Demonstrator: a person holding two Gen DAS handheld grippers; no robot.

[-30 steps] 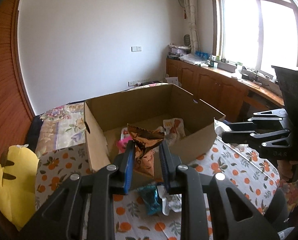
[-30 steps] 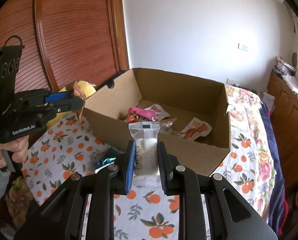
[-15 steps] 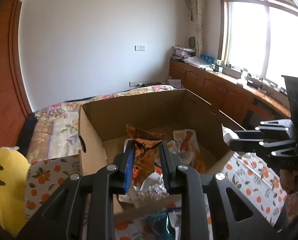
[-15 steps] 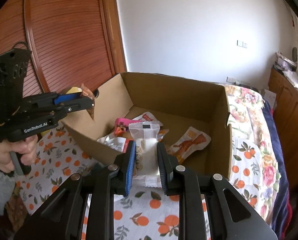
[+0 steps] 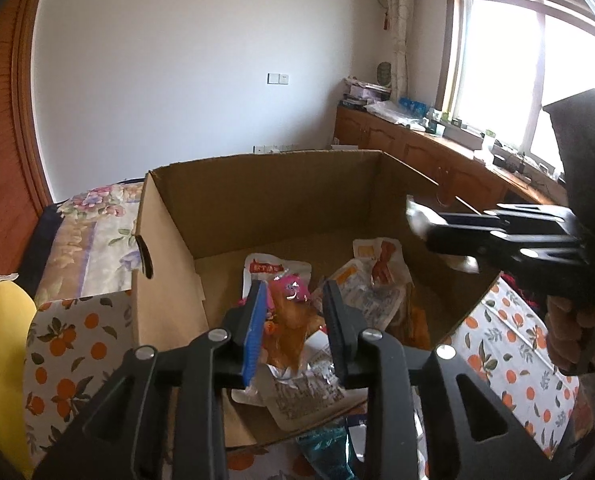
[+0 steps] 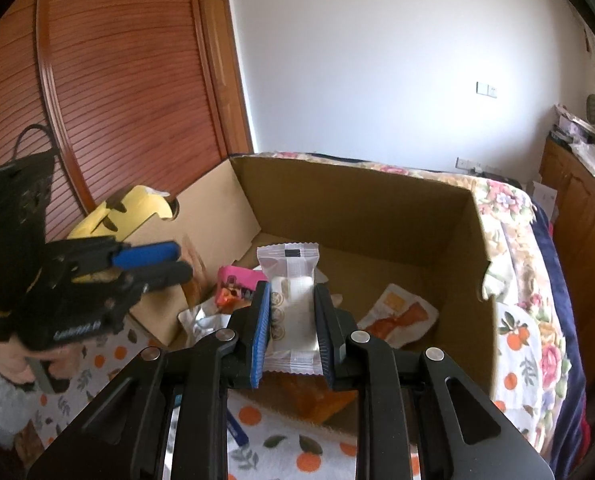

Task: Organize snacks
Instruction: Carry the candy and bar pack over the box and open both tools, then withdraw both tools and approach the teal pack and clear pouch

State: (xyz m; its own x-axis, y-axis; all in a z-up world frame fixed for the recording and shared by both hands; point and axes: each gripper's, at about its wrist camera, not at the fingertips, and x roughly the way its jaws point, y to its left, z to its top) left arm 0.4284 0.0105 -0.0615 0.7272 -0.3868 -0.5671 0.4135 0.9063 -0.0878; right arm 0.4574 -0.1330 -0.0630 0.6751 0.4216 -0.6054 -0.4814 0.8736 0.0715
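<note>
Box (image 6: 361, 216) centres everything: above it, right gripper (image 6: 291, 322) clamps white packet (image 6: 293, 312); left gripper (image 5: 295, 330) hangs spread, empty.

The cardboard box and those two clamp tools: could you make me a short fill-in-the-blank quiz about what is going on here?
1. The right gripper is shut on a ____ snack packet.
2. The left gripper is open and holds ____.
3. The pink packet lies inside the ____ box.
4. The cloth under the box is printed with ____.

Missing words: white; nothing; cardboard; oranges
</note>
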